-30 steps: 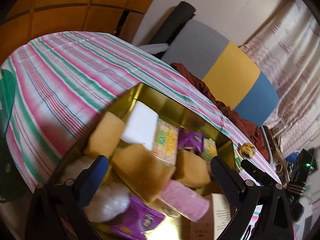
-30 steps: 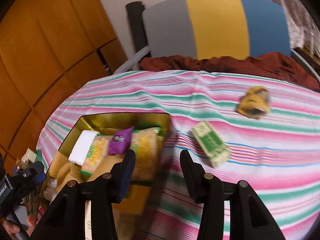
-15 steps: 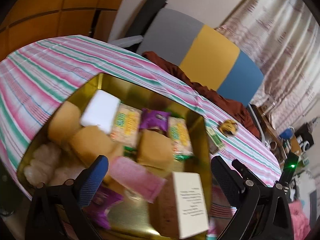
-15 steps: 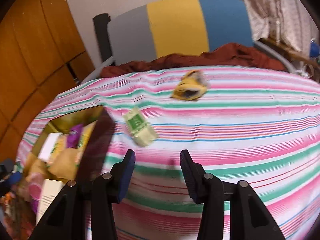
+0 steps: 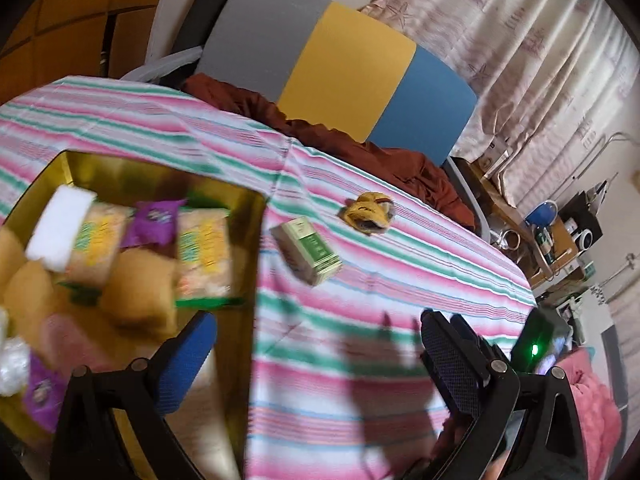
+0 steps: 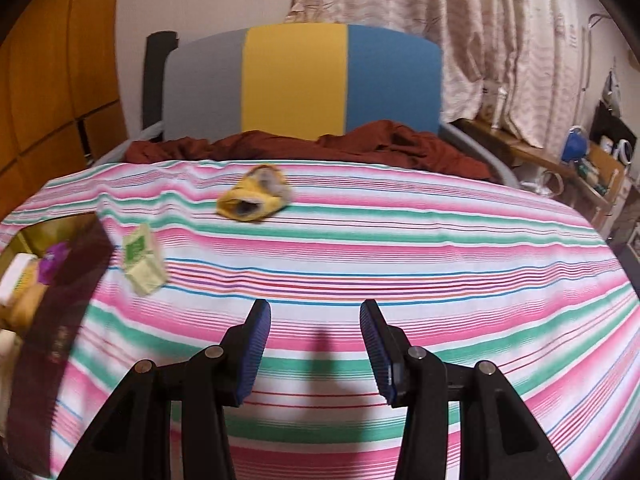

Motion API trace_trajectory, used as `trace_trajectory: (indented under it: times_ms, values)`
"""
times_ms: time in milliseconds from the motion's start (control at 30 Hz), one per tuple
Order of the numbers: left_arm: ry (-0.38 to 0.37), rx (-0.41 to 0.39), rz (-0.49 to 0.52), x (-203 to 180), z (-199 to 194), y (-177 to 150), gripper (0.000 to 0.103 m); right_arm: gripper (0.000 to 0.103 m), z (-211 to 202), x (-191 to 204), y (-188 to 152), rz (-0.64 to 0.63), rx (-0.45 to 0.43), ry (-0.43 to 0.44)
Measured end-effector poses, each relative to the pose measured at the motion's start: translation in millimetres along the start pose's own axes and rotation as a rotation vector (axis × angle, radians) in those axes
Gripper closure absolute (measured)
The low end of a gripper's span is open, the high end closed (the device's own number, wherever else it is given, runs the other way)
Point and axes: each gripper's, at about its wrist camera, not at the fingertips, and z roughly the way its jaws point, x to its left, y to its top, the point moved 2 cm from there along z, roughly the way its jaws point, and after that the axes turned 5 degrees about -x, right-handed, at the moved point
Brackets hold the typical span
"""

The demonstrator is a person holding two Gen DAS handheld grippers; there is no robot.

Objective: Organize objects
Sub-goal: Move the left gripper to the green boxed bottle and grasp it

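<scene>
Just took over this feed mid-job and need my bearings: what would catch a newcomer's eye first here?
The pink, green and white striped cloth fills both views. At its left edge sits a gold tin crammed with snack packets. Two strays lie loose on the cloth beside it: a green and cream carton close to the tin and a crumpled yellow item farther back. Both the left gripper and right gripper hang over bare cloth, jaws apart, holding nothing.

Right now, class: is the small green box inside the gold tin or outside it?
Outside: the green box lies on the striped cloth beside the gold tin.
</scene>
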Motion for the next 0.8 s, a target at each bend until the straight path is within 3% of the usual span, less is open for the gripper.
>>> trace_trajectory:
  times_ms: [167,433,567,800]
  values:
    - [0.065,0.023,0.053,-28,49,7,0.000,0.056,4,-21,-5,0.076,-0.007,-0.058]
    - [0.156,0.070,-0.001,-27,103,4,0.000,0.054,6,-31,-10,0.126,-0.017,-0.062]
    - [0.221,0.038,0.026,-27,115,2,0.000,0.054,7,-34,-12,0.146,-0.020,-0.056]
    - [0.219,-0.025,0.078,-43,121,-1,0.000,0.054,4,-45,-17,0.212,-0.034,-0.050]
